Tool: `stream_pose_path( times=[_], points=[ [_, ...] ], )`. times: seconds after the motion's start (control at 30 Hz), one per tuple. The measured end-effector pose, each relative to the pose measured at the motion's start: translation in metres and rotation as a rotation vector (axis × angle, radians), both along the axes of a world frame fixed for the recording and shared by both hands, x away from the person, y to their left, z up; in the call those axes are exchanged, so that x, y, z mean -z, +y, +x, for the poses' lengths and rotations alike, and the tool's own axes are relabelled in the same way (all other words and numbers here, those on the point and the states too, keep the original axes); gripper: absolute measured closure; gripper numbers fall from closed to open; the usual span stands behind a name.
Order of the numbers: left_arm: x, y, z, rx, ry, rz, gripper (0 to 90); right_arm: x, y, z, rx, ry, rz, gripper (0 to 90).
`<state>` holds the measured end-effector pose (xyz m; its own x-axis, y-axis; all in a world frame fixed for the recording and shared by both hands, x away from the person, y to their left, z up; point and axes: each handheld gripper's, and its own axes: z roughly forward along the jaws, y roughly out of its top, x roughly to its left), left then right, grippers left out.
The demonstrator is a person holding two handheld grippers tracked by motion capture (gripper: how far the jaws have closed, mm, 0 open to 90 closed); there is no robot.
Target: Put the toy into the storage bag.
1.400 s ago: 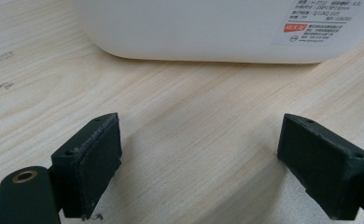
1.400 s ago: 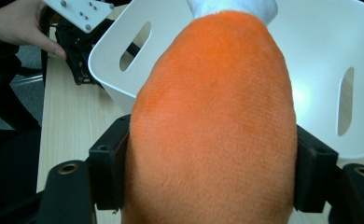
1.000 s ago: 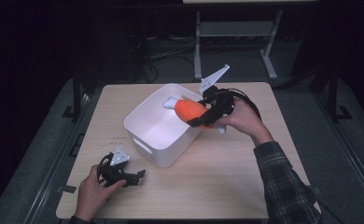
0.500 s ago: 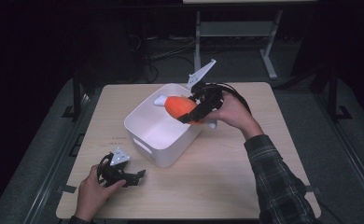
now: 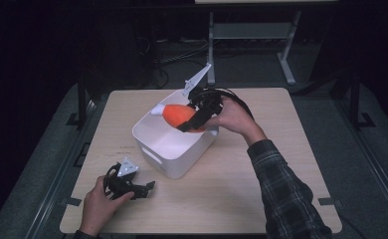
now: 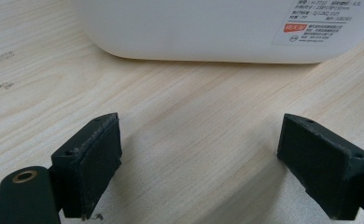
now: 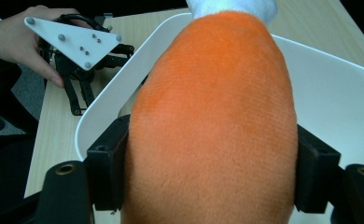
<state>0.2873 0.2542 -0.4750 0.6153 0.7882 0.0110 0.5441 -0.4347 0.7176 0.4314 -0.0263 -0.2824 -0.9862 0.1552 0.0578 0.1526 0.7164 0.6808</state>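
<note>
While the right gripper [image 5: 194, 119] clamps its jaws on the orange plush toy [image 5: 182, 115] above the white plastic bin [image 5: 174, 158], the left gripper [image 5: 143, 187] rests on the tabletop [image 5: 261, 199] just beside the bin's near wall, its jaws wide apart around nothing.

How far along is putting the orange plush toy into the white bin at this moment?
Done: the right gripper has the orange plush toy picked up, its jaws clamped on both sides. In hand: the toy hangs above the white bin, over its open top, not yet released. Left: lower it in and let go. The left gripper rests open on the table, beside the bin.
</note>
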Motion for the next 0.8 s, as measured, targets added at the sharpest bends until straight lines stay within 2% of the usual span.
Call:
stream_pose_path(
  times=[0.47, 0.8],
  points=[
    [0.000, 0.000, 0.000, 0.000, 0.000, -0.001, 12.7, 0.012, 0.042, 0.004, -0.067, 0.010, -0.047, 26.5],
    [0.000, 0.000, 0.000, -0.001, -0.002, 0.000, 12.7, 0.023, 0.061, 0.008, -0.094, 0.011, -0.098, 24.8]
  ],
)
